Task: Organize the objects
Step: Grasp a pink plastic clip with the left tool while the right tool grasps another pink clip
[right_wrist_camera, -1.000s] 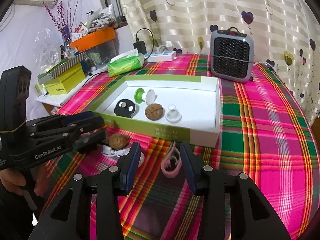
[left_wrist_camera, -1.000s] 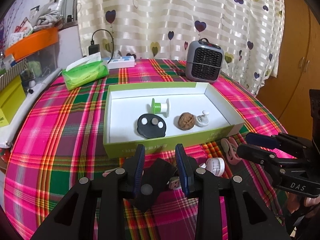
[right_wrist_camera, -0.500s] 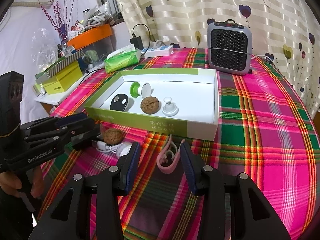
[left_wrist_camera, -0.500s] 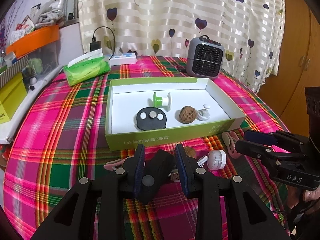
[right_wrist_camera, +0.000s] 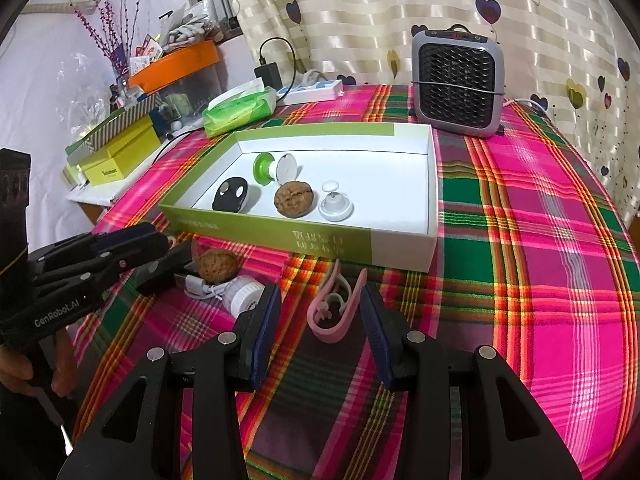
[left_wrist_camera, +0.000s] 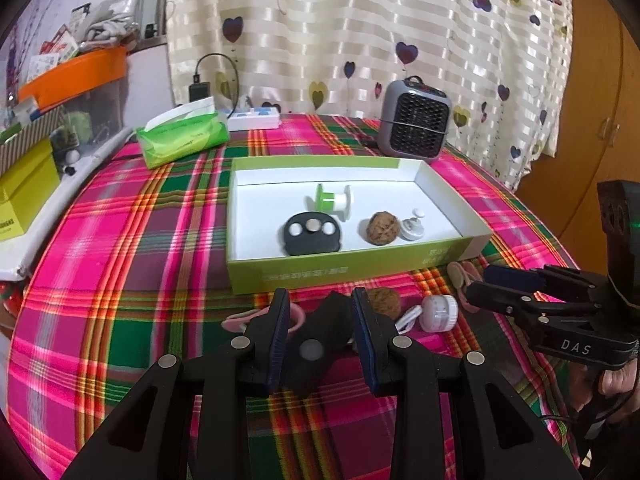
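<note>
Left jaws gripping black piece [left_wrist_camera: 316,344], right jaws (wide) around pink clip [right_wrist_camera: 334,312]

Heart-print striped curtain [left_wrist_camera: 360,32] behind plaid-clothed table [left_wrist_camera: 120,280]

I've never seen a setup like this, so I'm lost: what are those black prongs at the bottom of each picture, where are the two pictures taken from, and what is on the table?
No robot here: a person holds a two-finger tool in each hand, with a wide-angle camera on each looking along its fingers. So each picture shows one tool's own prongs at the bottom and the other tool off to the side.

The left hand-held gripper has a flat black piece between its fingers and looks closed on it. The right hand-held gripper is open, its fingers either side of a pink clip lying on the plaid cloth.

The green box already holds a black disc, a green spool, a walnut and a small white knob. In front of it lie another walnut and a white round plug with a cord.
</note>
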`<state>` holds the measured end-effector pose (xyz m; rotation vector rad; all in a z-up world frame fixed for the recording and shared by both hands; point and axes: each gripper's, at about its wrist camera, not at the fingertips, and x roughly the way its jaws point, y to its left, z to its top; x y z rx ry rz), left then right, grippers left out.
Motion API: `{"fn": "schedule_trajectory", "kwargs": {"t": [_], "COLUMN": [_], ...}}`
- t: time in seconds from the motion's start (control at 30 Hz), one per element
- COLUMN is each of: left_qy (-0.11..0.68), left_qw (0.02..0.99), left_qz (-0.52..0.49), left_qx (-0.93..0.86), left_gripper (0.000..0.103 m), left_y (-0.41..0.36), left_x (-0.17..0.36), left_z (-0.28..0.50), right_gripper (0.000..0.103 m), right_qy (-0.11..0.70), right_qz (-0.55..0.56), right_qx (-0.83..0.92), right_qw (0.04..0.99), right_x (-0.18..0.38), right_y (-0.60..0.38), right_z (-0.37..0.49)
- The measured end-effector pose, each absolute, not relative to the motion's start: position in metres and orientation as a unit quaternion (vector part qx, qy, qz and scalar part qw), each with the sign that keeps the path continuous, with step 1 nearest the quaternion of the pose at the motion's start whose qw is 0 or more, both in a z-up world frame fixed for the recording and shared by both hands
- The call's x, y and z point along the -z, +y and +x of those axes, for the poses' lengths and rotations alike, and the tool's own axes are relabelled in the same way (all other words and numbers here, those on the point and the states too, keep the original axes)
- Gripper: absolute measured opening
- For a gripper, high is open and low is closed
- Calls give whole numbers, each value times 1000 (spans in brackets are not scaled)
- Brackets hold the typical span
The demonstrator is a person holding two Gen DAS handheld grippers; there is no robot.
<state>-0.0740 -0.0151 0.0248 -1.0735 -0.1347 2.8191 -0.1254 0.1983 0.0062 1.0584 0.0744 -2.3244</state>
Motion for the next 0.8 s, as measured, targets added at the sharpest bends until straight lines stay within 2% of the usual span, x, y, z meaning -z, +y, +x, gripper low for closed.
{"fn": "schedule_trajectory", "kwargs": {"t": [0.67,0.7,0.8], "left_qy": [-32,-31,-37], "left_qw": [52,55,68], "left_qz": [-369,-372,-377], "left_qx": [-927,-926,-923], "left_gripper": [30,30,30], "left_y": [-47,-47,-48], "left_x": [-16,-15,-13], "left_z": [-84,-85,-87], "right_gripper": [43,42,29], "right_qy": [30,31,32], "right_qz": [428,428,430], "right_qx": [858,857,858], "right_qw": [284,284,280], "right_x": [3,3,3], "right_y": [194,194,195], "right_z": [-134,-134,-135]}}
